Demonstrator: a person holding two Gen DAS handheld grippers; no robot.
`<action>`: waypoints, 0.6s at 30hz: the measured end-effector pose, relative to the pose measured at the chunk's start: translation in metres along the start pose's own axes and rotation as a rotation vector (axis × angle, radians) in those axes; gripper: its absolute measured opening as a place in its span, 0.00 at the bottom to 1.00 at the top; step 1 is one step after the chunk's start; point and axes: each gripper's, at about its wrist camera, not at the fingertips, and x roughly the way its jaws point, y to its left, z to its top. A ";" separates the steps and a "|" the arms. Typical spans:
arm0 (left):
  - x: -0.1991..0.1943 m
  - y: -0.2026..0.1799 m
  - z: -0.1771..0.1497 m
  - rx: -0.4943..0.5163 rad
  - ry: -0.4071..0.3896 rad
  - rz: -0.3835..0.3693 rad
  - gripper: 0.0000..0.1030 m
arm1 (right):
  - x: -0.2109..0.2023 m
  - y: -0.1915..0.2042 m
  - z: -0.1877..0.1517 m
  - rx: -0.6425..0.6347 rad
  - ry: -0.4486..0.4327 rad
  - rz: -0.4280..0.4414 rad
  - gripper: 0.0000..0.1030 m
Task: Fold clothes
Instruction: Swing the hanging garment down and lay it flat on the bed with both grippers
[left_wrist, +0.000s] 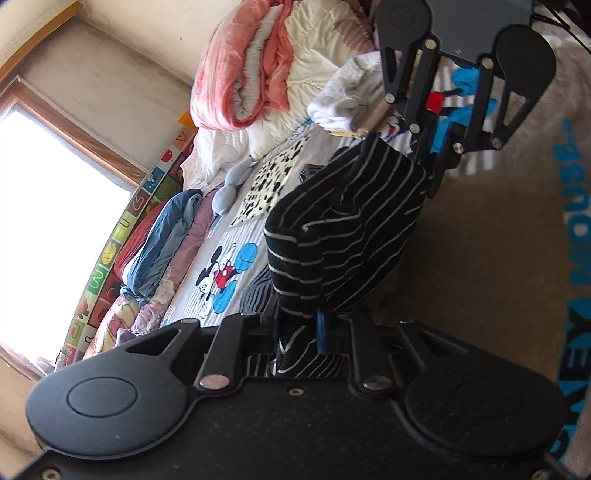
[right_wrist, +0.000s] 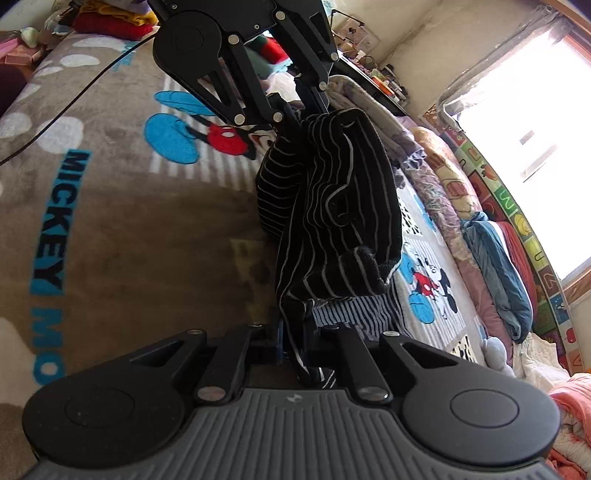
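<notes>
A black garment with thin white stripes (left_wrist: 343, 229) hangs bunched between both grippers, above a brown Mickey Mouse blanket (left_wrist: 480, 236). My left gripper (left_wrist: 306, 332) is shut on one end of it at the bottom of the left wrist view, and shows again at the top of the right wrist view (right_wrist: 288, 114). My right gripper (right_wrist: 299, 336) is shut on the other end of the striped garment (right_wrist: 332, 206), and appears at the top of the left wrist view (left_wrist: 432, 162). The cloth sags in folds between them.
A rolled pink and white quilt (left_wrist: 258, 62) and a white cloth (left_wrist: 343, 96) lie at the far end of the bed. Folded blue and red bedding (right_wrist: 498, 266) lines the wall under a bright window (right_wrist: 535, 147). A black cable (right_wrist: 74, 96) crosses the blanket (right_wrist: 129, 240).
</notes>
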 end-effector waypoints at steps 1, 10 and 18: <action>-0.004 -0.011 -0.004 0.010 0.002 0.001 0.17 | -0.002 0.012 -0.001 -0.002 0.002 0.007 0.10; -0.050 -0.101 -0.030 0.143 0.024 0.021 0.15 | -0.031 0.091 -0.013 0.026 0.014 0.035 0.10; -0.087 -0.157 -0.046 0.207 0.034 0.038 0.13 | -0.061 0.153 -0.023 -0.018 0.032 0.042 0.10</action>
